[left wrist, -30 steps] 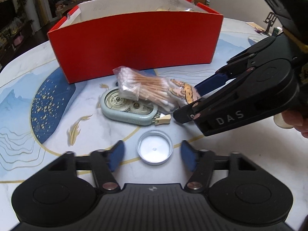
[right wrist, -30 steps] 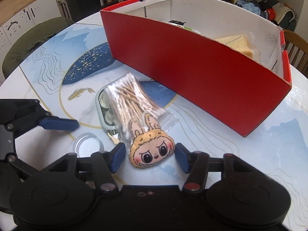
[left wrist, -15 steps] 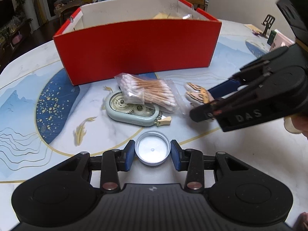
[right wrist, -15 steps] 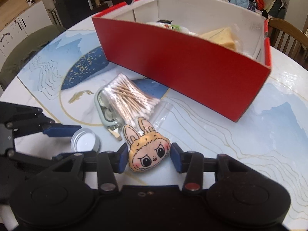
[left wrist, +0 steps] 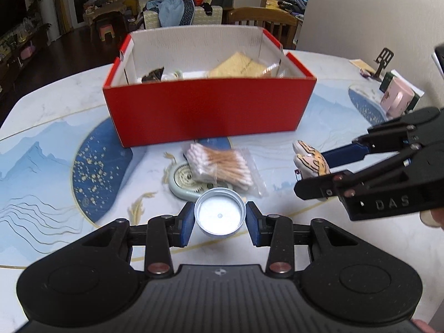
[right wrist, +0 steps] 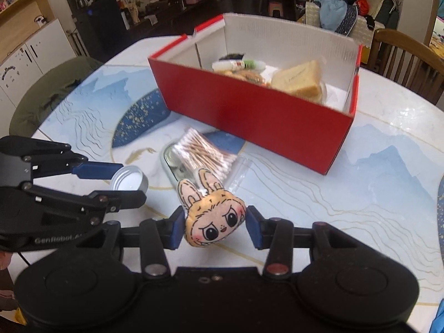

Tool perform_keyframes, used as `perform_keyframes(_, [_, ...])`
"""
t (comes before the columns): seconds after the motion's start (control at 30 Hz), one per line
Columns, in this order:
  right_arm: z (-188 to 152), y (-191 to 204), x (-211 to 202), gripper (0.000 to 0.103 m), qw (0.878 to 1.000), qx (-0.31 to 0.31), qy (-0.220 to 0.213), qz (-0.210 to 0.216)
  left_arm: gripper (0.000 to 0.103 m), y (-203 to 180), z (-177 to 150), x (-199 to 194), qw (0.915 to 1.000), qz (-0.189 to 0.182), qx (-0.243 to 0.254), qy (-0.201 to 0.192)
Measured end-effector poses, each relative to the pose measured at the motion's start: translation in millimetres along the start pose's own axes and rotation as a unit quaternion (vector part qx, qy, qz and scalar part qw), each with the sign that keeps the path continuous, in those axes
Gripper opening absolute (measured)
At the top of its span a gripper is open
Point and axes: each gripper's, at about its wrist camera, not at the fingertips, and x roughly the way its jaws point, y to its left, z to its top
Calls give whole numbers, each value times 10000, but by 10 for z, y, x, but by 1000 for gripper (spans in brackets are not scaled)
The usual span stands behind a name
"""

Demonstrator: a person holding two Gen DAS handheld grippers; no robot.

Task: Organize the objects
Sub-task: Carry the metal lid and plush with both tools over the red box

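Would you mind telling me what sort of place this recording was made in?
Most likely a lived-in home, an open dining and living area: a patterned round dining table with wooden chairs, a sofa piled with clothes, and white cabinets along the wall.

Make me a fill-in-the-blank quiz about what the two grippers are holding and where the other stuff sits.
1. The left gripper is shut on a silver ____.
2. The right gripper is shut on a plush with long ____.
3. The bag of swabs lies in front of the ____ box.
4. The swabs rest partly on a pale green ____.

Missing words: lid; ears; red; case
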Motion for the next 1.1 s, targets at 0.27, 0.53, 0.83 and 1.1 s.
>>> perform_keyframes(0.27, [187, 111, -242, 45, 9996, -130, -253, -20, 38, 81, 276, -195, 9996, -48, -93, -247])
perform_keyframes(0.53, [427, 35, -333, 45, 9991, -98, -406, -51, 38, 184, 588, -307, 9986, 52, -106, -517])
perform_keyframes(0.83, [738, -66, -416, 45, 9969, -235, -703, -247, 38, 298, 945, -273, 9982, 171, 0, -577])
perform_keyframes(1.1, [1059, -220, -276, 45, 9963, -88, -754, -414, 38, 381, 1263, -91, 9969, 401, 193, -650])
